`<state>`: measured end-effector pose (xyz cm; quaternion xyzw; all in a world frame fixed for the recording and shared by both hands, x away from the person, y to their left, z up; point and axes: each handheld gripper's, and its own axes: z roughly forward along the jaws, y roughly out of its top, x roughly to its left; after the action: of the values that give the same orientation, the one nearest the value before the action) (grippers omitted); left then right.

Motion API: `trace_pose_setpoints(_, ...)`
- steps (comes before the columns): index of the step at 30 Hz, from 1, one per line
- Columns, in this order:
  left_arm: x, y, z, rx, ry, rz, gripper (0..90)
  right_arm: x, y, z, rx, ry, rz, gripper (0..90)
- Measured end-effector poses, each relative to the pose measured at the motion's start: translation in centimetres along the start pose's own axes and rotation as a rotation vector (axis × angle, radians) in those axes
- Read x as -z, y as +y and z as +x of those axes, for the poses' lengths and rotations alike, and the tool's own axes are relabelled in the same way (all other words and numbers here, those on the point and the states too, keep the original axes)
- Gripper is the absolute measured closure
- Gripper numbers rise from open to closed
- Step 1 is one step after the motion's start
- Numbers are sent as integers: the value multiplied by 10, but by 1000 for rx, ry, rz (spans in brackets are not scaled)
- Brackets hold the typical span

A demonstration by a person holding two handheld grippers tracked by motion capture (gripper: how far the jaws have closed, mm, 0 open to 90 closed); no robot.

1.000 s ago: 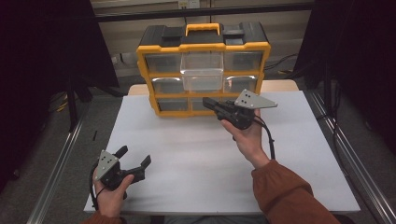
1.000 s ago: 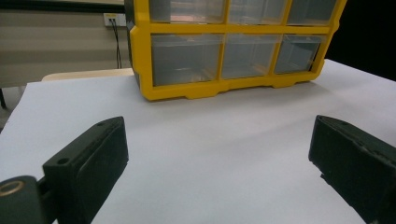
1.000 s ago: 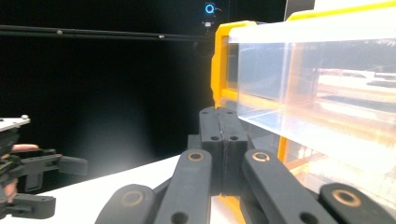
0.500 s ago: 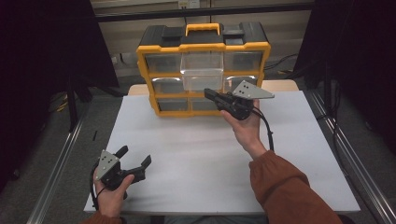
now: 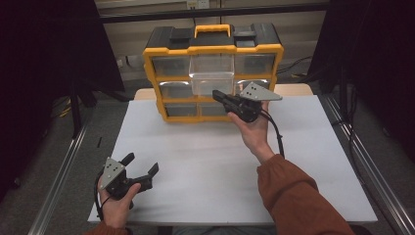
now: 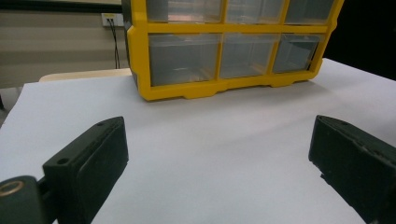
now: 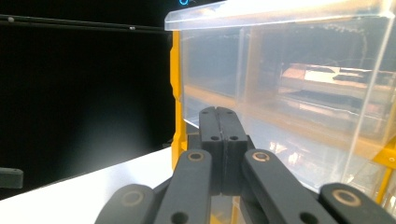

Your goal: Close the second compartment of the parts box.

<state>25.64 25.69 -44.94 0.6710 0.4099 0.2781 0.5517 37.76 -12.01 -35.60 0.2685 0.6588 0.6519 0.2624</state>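
Note:
A yellow organizer (image 5: 151,73) with clear drawers stands at the back of the white table (image 5: 210,166). Its top middle drawer (image 5: 211,76) is pulled out toward me. My right gripper (image 5: 216,94) is shut with nothing between its jaws, and its tips sit just below that drawer's front. In the right gripper view the closed jaws (image 7: 218,112) point at the clear drawer (image 7: 289,70) beside the yellow frame (image 7: 176,70). My left gripper (image 5: 142,163) is open near the table's front left corner, holding nothing. The left gripper view faces the organizer's bottom drawers (image 6: 184,58) across bare table, jaws (image 6: 219,154) wide apart.
Metal rails (image 5: 63,161) run along both sides of the table. Dark curtains (image 5: 44,73) hang left and right. A cable (image 5: 276,134) trails from the right gripper over the person's orange sleeve (image 5: 298,196).
The right gripper has moved left and toward the organizer, up to the pulled-out drawer. The left gripper has stayed put.

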Motion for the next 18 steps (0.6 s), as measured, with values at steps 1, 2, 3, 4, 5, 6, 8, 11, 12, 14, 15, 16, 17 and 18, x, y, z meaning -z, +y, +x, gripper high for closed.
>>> trace_pose_setpoints(1,0,0,0,4,-5,-1,48,-1,0,-1,-1,-5,3,900)
trace_pose_setpoints(2,0,0,0,11,-5,-9,48,-1,0,-1,-1,-5,3,900)
trace_pose_setpoints(3,0,0,0,10,-2,-10,48,-2,-1,-1,-1,-7,3,900)
trace_pose_setpoints(4,0,0,0,11,-1,-12,48,-2,-1,-2,3,-11,3,900)
trace_pose_setpoints(5,0,0,0,11,2,-9,48,-3,-2,-3,0,-12,0,900)
trace_pose_setpoints(6,0,0,0,11,2,-9,48,-3,-2,-3,0,-12,0,900)
trace_pose_setpoints(8,0,0,0,12,0,-10,48,-3,-2,-4,0,-16,0,900)
trace_pose_setpoints(11,0,0,0,10,-2,-11,48,-4,-3,-5,-2,-27,1,900)
trace_pose_setpoints(12,0,0,0,12,-2,-11,48,-4,-3,-6,-2,-28,2,900)
trace_pose_setpoints(14,0,0,0,11,-2,-9,48,-5,-4,-6,-3,-27,-1,900)
trace_pose_setpoints(15,0,0,0,11,-2,-9,48,-6,-4,-6,3,-33,-3,900)
trace_pose_setpoints(16,0,0,0,10,-2,-9,48,-6,-4,-5,4,-39,-4,900)
trace_pose_setpoints(17,0,0,1,11,-2,-9,48,-6,-4,-5,4,-39,-4,900)
trace_pose_setpoints(18,0,0,1,16,4,-14,51,-7,-4,-5,6,-38,-11,900)
